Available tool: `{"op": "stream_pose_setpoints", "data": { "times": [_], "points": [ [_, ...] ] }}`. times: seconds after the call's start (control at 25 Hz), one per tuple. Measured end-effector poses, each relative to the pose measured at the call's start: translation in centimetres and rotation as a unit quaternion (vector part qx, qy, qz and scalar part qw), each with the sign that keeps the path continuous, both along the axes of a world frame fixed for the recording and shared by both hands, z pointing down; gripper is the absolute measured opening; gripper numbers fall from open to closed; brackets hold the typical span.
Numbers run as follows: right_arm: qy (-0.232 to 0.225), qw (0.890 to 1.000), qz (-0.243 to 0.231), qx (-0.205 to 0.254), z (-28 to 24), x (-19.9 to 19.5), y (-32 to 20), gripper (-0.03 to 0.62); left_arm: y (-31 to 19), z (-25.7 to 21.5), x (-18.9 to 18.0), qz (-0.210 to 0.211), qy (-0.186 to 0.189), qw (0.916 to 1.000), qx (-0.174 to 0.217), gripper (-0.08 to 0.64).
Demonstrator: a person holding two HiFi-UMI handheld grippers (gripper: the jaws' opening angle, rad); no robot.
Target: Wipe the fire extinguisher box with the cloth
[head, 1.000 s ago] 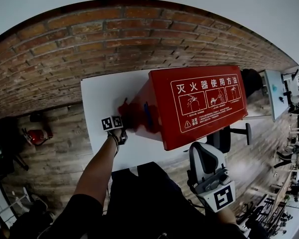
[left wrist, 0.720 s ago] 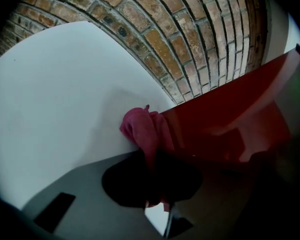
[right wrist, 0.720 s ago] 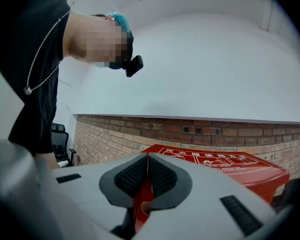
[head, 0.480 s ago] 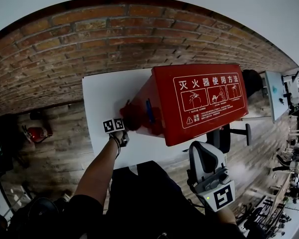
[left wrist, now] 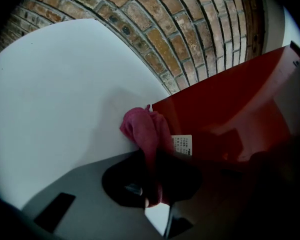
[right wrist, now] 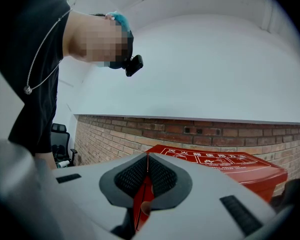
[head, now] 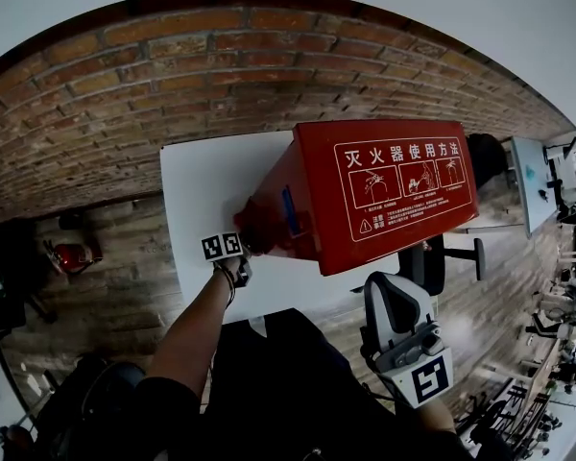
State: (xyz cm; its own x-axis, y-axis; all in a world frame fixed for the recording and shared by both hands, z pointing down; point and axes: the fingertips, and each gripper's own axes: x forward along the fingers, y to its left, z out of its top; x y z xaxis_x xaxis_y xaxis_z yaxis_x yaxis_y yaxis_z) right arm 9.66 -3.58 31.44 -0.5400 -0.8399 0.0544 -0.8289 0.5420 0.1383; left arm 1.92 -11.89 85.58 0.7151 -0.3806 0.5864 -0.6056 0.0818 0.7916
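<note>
Lying on the white counter [head: 197, 185], the red fire extinguisher box [head: 384, 195] was seen with its long axis set left to right along the brick wall [head: 173, 75], its panel of white printed instructions turned upward and its plain end face directed toward the person's left side. A dark office chair [head: 440, 262] was placed just beyond the box's right half, and a small red object [head: 72, 255] was left on the wooden floor well apart from the counter. At the lower corner of the box's left end, just beside a small white label [left wrist: 182, 144], a pink cloth [left wrist: 145, 131] was held against the red surface. The cloth was pinched between the jaws of the left tool [left wrist: 151, 179], bunched above them. The right tool [right wrist: 147, 156] was kept low at the person's right side, well clear of the box, with its jaws pressed together and nothing gripped.
</note>
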Motion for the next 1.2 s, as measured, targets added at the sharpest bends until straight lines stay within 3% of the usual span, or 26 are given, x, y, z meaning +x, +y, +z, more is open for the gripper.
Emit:
{"op": "stream_pose_setpoints", "data": {
  "times": [0.72, 1.2],
  "points": [
    [-0.001, 1.0, -0.001, 0.006, -0.4, 0.2, 1.3, 0.021, 1.9, -0.1, 0.3, 0.006, 0.004, 1.0, -0.006, 0.092],
    [-0.007, 1.0, -0.005, 0.009, -0.6, 0.1, 1.5, 0.021, 1.3, -3.9, 0.3, -0.014, 0.05, 0.9985, 0.016, 0.091]
  ]
}}
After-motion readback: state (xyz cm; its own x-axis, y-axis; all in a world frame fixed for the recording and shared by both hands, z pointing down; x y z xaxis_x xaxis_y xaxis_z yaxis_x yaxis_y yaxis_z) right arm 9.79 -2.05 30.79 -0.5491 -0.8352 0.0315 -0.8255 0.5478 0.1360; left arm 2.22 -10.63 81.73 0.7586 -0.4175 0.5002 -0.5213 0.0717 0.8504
